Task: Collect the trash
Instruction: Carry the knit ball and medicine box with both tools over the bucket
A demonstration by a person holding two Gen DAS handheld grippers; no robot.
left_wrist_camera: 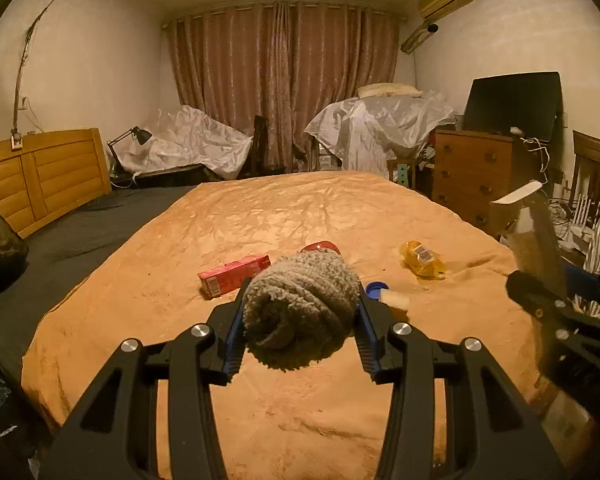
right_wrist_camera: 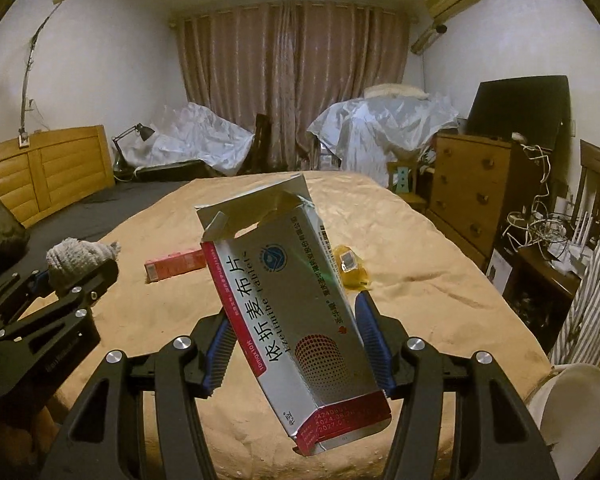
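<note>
Bedroom, orange bedspread. Left gripper narrowly clamped on rolled sock; right gripper, half-open, pinches pill box. Red carton, yellow wrapper lie beyond the jaws. Carry-off step; next needs a bin, none seen.

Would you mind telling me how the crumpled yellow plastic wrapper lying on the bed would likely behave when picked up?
The crumpled yellow plastic wrapper looks thin and creased, so probably floppy and very light. Its glossy film may slip, and it lies flat, so rolling seems unlikely.
</note>
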